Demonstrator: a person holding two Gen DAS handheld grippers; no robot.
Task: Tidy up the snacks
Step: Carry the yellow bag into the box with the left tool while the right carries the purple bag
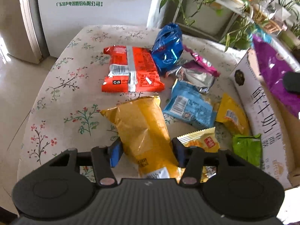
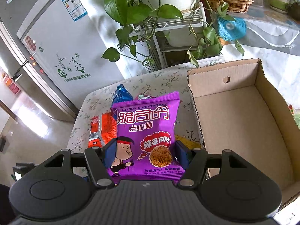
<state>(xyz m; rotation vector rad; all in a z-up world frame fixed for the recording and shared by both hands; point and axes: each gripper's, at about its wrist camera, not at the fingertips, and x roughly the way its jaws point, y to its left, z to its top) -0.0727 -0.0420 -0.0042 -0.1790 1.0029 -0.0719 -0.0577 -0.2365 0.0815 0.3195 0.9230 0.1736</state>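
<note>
Squeezed tight in the left gripper (image 1: pixel 147 152), the yellow bag (image 1: pixel 144 129) on the table (image 1: pixel 56 97) should be lifted slowly, while the purple bag (image 2: pixel 145 133), pinched in the right gripper (image 2: pixel 145 154), is lowered flat into the box (image 2: pixel 234 123).

Cream surface (image 1: pixel 61 97) with floral sprigs; orange-red packet (image 1: pixel 142 71), yellow bag (image 1: pixel 142 123), purple noodle packet (image 2: pixel 146 131), brown cardboard box (image 2: pixel 243 123).

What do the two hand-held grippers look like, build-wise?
Both match. The left hand-held gripper and right hand-held gripper have a matte black ribbed body with a small light mark at its centre, a round black housing on each side, black linkage arms on silver pivot pins, and blue pads on the black fingers. No cables, sleeves or hands show in either view.
</note>
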